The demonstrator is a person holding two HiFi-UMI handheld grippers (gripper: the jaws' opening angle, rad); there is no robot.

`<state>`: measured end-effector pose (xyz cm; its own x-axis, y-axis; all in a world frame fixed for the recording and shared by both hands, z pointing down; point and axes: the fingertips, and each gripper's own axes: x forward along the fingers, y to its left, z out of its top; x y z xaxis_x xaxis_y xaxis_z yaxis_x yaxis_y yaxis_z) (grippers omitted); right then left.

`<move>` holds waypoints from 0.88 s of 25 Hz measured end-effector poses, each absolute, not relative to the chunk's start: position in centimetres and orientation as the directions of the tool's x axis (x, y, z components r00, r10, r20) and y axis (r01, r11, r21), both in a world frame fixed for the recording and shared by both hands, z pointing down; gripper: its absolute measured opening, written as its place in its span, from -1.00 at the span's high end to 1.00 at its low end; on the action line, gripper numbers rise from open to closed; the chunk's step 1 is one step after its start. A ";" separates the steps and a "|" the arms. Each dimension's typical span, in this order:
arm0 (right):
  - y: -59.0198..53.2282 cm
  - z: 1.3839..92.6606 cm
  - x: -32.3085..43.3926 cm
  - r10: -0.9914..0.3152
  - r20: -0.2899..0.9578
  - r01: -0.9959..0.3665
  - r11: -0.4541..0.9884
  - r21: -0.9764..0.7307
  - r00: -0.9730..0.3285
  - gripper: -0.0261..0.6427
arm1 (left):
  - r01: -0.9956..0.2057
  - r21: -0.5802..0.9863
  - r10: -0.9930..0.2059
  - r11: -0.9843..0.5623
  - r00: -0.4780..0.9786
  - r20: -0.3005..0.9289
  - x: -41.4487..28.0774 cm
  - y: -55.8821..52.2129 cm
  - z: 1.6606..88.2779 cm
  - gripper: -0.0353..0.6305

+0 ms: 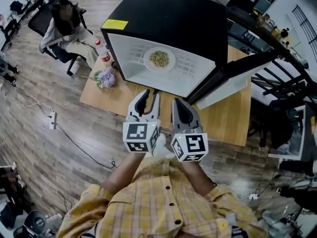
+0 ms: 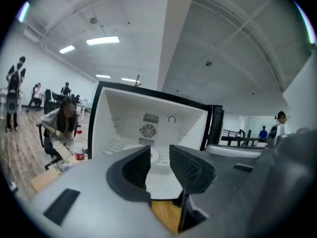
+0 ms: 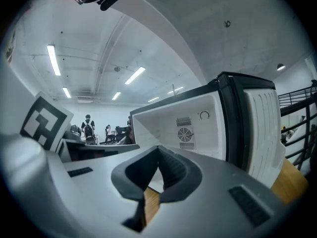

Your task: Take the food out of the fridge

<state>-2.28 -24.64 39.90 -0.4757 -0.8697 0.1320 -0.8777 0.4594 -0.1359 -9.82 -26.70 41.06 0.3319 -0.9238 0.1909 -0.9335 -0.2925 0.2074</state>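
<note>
A black mini fridge (image 1: 168, 19) stands open on a wooden table (image 1: 225, 120). Inside its white interior, a white plate of greenish-yellow food (image 1: 159, 59) rests on the wire shelf. Both grippers hover side by side in front of the opening, short of the fridge. My left gripper (image 1: 148, 97) is open, and in the left gripper view its jaws (image 2: 159, 157) stand apart with nothing between them, aimed at the fridge interior (image 2: 148, 118). My right gripper (image 1: 182, 105) is shut. In the right gripper view its tips (image 3: 158, 158) meet and hold nothing.
The fridge door (image 1: 233, 81) hangs open to the right. A bunch of purple flowers (image 1: 105, 77) and a red-capped bottle (image 1: 102, 51) sit on the table's left end. A person is seated on a chair (image 1: 64, 31) at the far left. Black railings (image 1: 277, 43) run along the right.
</note>
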 end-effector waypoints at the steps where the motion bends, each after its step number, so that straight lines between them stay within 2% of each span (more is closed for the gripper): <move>1: -25.0 40.0 -2.3 -0.868 0.133 -0.876 0.462 -0.137 -0.478 0.90 | -0.925 0.247 -0.919 -0.289 0.340 0.201 -10.0 -27.3 41.6 0.55; 4: -25.8 40.3 -2.4 -0.863 0.140 -0.873 0.468 -0.137 -0.485 0.90 | -0.890 0.362 -0.902 -0.278 0.371 0.221 -10.2 -28.9 43.0 0.54; 6: -26.4 40.5 -2.4 -0.861 0.147 -0.872 0.470 -0.140 -0.487 0.90 | -0.827 0.495 -0.880 -0.264 0.417 0.226 -10.0 -29.9 44.1 0.52; 11: -27.3 41.2 -2.1 -0.857 0.162 -0.870 0.469 -0.150 -0.489 0.90 | -0.586 0.795 -0.854 -0.157 0.484 0.188 -10.3 -32.4 47.1 0.52; 14: -27.9 41.7 -1.9 -0.853 0.172 -0.869 0.470 -0.155 -0.492 0.90 | -0.391 0.918 -0.853 -0.062 0.498 0.154 -10.6 -34.5 49.4 0.52; 18: -28.9 42.0 -1.7 -0.850 0.184 -0.867 0.468 -0.168 -0.494 0.90 | -0.153 0.985 -0.874 0.082 0.464 0.145 -11.7 -37.3 53.1 0.52; 22: -29.5 42.2 -1.5 -0.847 0.188 -0.866 0.468 -0.177 -0.497 0.90 | -0.090 0.984 -0.896 0.155 0.407 0.178 -12.6 -38.7 54.7 0.52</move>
<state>-1.48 -29.51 42.17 -0.4965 -0.8474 0.1881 -0.8658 0.4681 -0.1765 -12.63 -38.73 54.70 0.4068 -0.8959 0.1784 -0.0903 0.1549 0.9838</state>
